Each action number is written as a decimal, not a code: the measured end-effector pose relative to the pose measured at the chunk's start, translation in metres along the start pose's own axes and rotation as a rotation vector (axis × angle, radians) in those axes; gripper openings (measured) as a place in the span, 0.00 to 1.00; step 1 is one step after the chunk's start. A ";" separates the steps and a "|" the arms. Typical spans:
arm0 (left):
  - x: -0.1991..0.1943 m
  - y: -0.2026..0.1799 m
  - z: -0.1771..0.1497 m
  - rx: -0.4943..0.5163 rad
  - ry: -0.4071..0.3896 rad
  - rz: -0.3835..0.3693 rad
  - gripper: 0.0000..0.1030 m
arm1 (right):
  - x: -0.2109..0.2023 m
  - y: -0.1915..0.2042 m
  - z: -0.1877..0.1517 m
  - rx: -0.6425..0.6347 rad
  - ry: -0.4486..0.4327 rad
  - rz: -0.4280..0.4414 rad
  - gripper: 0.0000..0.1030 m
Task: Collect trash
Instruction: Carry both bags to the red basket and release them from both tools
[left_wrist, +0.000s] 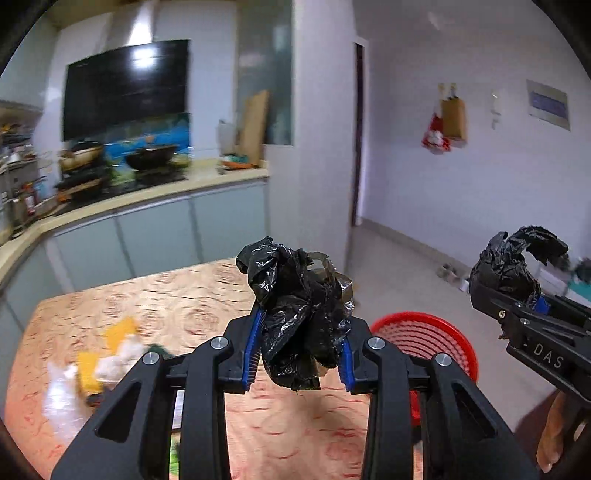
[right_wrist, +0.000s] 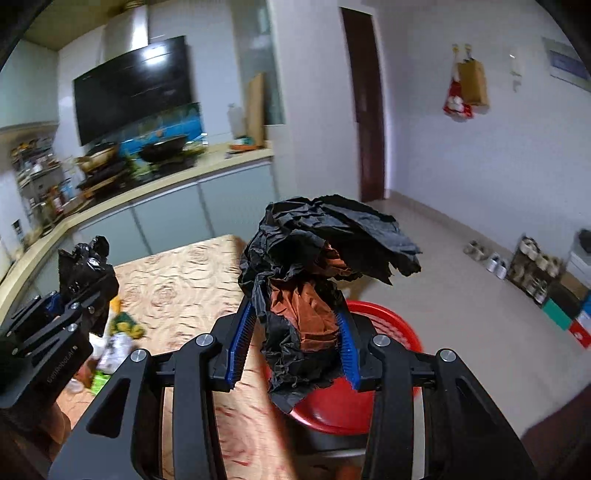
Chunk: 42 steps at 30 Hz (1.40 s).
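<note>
Left gripper (left_wrist: 301, 347) pinched a crumpled black bag (left_wrist: 295, 314) between its blue pads (left_wrist: 253, 350), held up over the table (left_wrist: 177, 291). A translucent scrap stuck out of the wad's far side; what it was could not be made out. Right gripper (right_wrist: 295, 347) clamped a second black wad (right_wrist: 317, 258) with brown material showing inside it, raised above the red basket (right_wrist: 391, 325). The basket's inside was mostly hidden behind the wad and fingers, and its rim was cut off by the gripper frame. More trash (left_wrist: 107, 354) lay on the table: yellow and white pieces, badly blurred, with a green bit partly covered by the left gripper's body. Table edges ran out of frame. Counter, stove and pans in the background were smeared by motion blur. Shoes along the far wall were too small to count.
</note>
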<state>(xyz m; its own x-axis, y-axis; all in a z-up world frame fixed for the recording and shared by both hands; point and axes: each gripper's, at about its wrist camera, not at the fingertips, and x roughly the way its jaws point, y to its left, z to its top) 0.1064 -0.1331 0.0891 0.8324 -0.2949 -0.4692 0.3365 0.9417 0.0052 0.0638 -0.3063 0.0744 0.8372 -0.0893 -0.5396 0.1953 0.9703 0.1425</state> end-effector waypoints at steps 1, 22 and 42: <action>0.007 -0.009 -0.001 0.013 0.014 -0.022 0.31 | 0.002 -0.008 -0.002 0.011 0.010 -0.014 0.39; 0.136 -0.068 -0.042 0.048 0.363 -0.309 0.49 | 0.107 -0.060 -0.052 0.063 0.357 -0.084 0.40; 0.118 -0.033 -0.036 -0.001 0.319 -0.245 0.74 | 0.100 -0.062 -0.053 0.099 0.323 -0.056 0.69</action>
<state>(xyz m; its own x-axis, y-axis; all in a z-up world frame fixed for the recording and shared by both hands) 0.1778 -0.1932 0.0017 0.5489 -0.4459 -0.7071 0.5077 0.8498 -0.1418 0.1081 -0.3638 -0.0327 0.6219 -0.0509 -0.7815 0.2988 0.9378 0.1767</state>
